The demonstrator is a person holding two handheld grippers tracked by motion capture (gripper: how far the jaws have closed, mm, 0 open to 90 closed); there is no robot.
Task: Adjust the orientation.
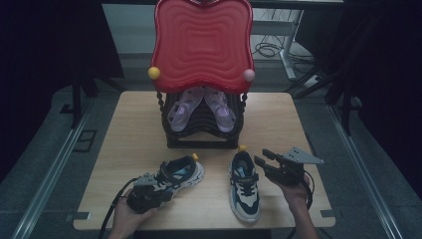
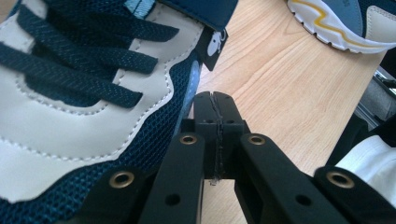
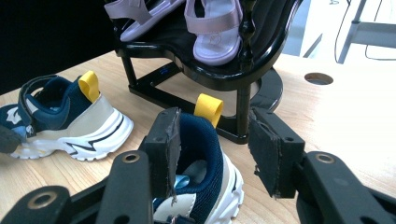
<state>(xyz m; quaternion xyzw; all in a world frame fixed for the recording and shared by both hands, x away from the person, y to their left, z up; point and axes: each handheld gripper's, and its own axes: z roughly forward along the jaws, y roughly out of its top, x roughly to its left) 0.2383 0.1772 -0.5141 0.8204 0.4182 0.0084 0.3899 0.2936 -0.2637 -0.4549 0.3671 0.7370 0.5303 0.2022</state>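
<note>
Right gripper view: wide-open claw lined up on the heel of a navy sneaker, the other claw pressed shut beside its mate.

In this view the right gripper [image 3: 212,154] stands with jaws spread wide at lower centre, the right sneaker [image 3: 205,186] and its yellow heel loop [image 3: 208,108] between them but untouched, which looks like a line-up for a heel grab. Behind, at top centre, lilac sandals [image 3: 212,35] already sit on the black rack [image 3: 243,70], likely where the sneakers go. The left gripper view shows what this one cannot: the left gripper [image 2: 217,105] has its jaws closed together on nothing, just beside the left sneaker [image 2: 84,107] filling the frame's left. The high view alone gives the layout: both sneakers lie at lower centre on the table [image 1: 134,124], and the rack's red top tray [image 1: 201,42] rises at upper centre.
</note>
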